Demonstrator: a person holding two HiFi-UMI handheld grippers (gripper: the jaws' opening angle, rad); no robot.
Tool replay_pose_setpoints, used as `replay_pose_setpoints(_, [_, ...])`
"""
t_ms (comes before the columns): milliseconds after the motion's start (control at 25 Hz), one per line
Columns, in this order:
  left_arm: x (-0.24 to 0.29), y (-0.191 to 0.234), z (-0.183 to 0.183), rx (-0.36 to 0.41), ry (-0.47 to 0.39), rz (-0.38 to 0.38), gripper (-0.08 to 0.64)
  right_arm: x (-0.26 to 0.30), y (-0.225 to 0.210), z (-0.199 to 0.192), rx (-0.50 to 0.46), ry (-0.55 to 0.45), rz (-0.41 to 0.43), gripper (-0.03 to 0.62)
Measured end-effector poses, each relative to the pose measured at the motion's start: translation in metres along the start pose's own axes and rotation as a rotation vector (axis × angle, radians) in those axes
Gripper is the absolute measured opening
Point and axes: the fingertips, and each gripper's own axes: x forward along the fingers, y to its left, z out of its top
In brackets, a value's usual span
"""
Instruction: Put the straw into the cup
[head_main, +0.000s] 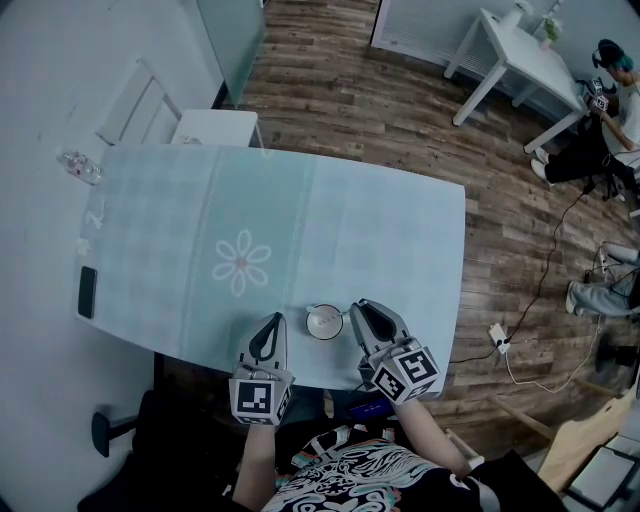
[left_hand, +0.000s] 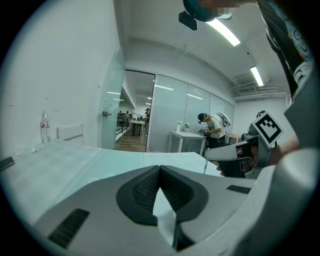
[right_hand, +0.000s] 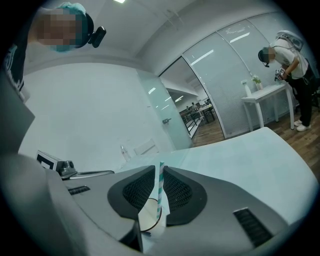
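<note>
Right gripper view: my right gripper (right_hand: 160, 170) is clamped on the straw (right_hand: 160, 192). It's teal-and-white striped and pinched upright between the ribbed pads. I'm gripping high on it so the lower end hangs free and can be steered. That end sits over the mouth of the cup (right_hand: 149, 220), low centre of the frame. I can't tell whether the tip is past the rim.

Head view: the cup (head_main: 324, 321) stands near the table's (head_main: 400, 250) near edge, lower centre, between my two grippers. The right one is just beside it.

Left gripper view: my left gripper (left_hand: 160, 169) has its jaws together at the tips with nothing in them. It's parked on the cup's other side, probably to steady the cup if it slides.

Next step, as I see it, is to lower the straw straight and then release. The risk is tipping the light cup.

Writing: none I can read. The marker cubes (head_main: 405, 372) carry only black-and-white square patterns. The phone (head_main: 88, 292) at the left edge is dark, and the bottle (head_main: 80, 166) at upper left is too small to read.
</note>
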Motion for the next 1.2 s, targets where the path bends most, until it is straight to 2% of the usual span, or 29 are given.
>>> replay_pose_setpoints(1200, [-0.0032, 0.0024, 0.0038, 0.011, -0.012, -0.021, 0.011, -0.0069, -0.0064, -0.0087, -0.002, 0.024, -0.07, 0.069])
